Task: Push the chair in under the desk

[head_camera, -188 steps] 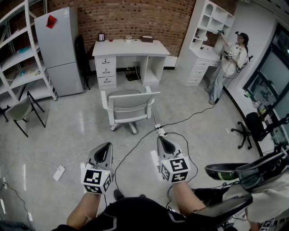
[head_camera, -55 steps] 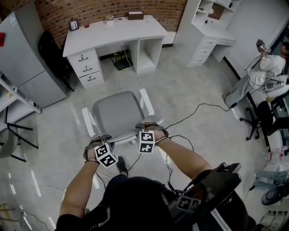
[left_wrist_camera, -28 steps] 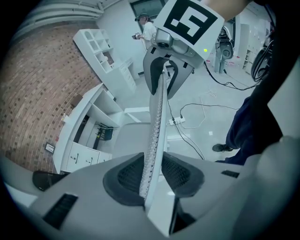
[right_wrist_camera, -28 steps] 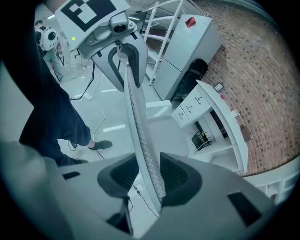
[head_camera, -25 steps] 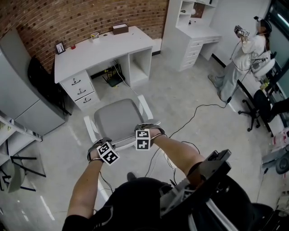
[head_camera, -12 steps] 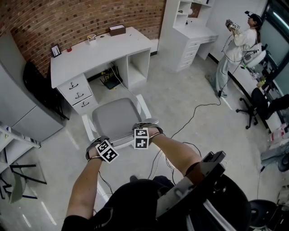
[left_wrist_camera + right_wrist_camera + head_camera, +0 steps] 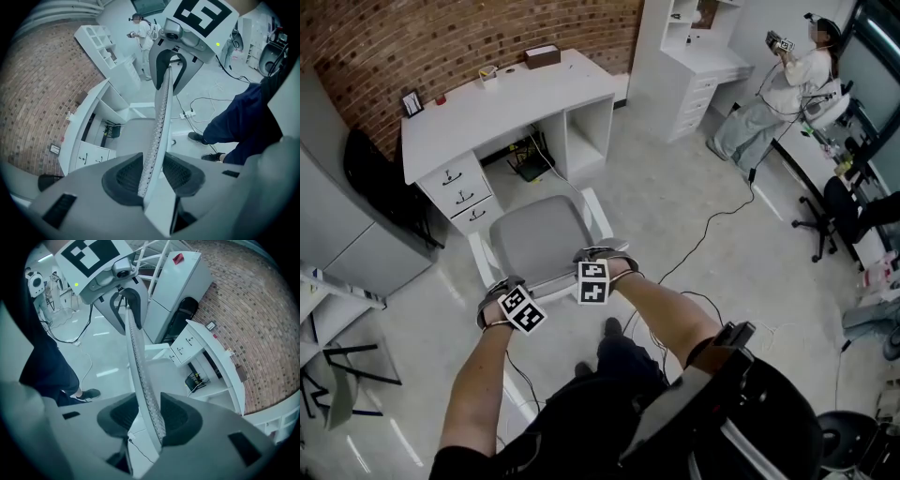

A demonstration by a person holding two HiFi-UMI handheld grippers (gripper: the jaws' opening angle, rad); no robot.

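Chair [image 7: 534,239] just short of the tabletop [image 7: 506,94] kneehole; left hand-held gripper [image 7: 152,173] and right hand-held gripper [image 7: 147,416] pinch its backrest rim [image 7: 159,103] (left jaws just eased wider, rim between them). Risk: a loosened left grip slips, the chair swivels, and an armrest [image 7: 478,258] strikes the drawer unit [image 7: 461,192].

**Both arms outstretched, grippers tilted steeply down.**
Left gripper [image 7: 151,176] and right gripper [image 7: 149,416], side by side, each pinch the chair backrest [image 7: 159,103] between their fingers; the left fingers have just been opening.
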